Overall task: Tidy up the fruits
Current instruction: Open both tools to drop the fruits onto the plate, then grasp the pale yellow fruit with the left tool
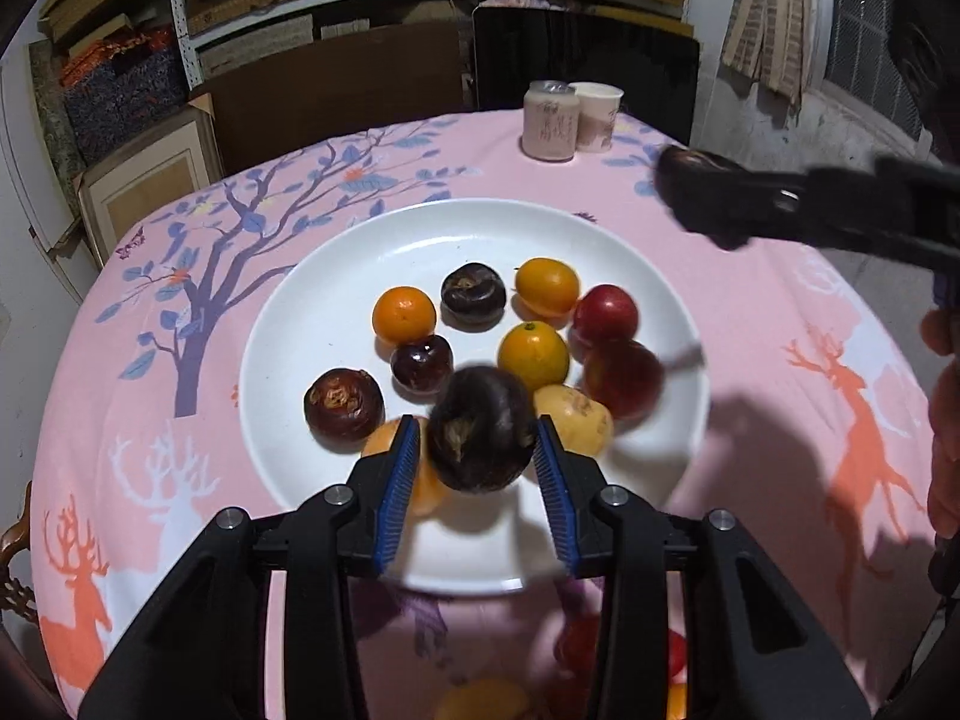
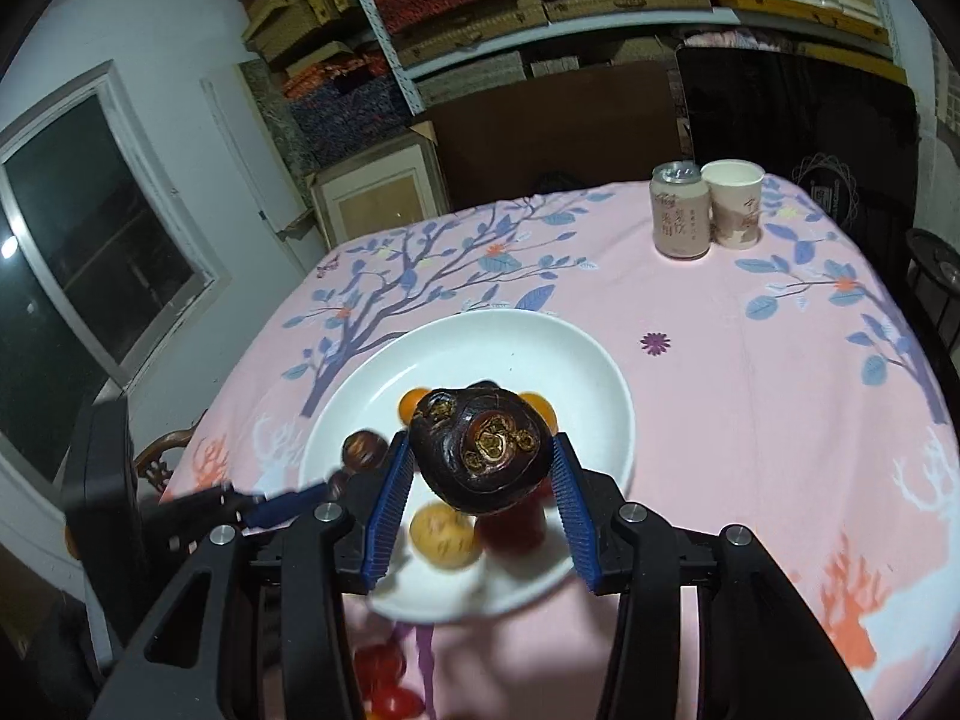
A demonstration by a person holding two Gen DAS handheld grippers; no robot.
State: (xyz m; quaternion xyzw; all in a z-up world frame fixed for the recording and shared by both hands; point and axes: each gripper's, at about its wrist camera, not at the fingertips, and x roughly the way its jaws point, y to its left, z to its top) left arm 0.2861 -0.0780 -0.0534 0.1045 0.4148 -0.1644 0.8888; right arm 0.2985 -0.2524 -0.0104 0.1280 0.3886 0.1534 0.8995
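A white plate (image 1: 468, 213) on the pink tablecloth holds several fruits: oranges (image 1: 405, 315), dark brown water chestnuts (image 1: 473, 295), red fruits (image 1: 605, 315) and a yellowish one (image 1: 573, 420). Over its near part my left gripper (image 1: 477, 426) stands open. A blurred dark chestnut (image 1: 480, 438) sits between its blue pads, with a thin gap on the left side. My right gripper (image 2: 480, 441) is shut on another dark chestnut (image 2: 483, 456) above the plate (image 2: 510, 348). In the left wrist view the right gripper (image 1: 678, 180) hovers beyond the plate's right rim.
A drinks can (image 1: 550, 120) and a paper cup (image 1: 596, 114) stand at the table's far edge. Loose red fruits (image 2: 384, 666) and an orange one (image 1: 480, 699) lie on the cloth near the front edge. Shelves and boxes fill the back wall. A hand (image 1: 945, 420) shows at the right.
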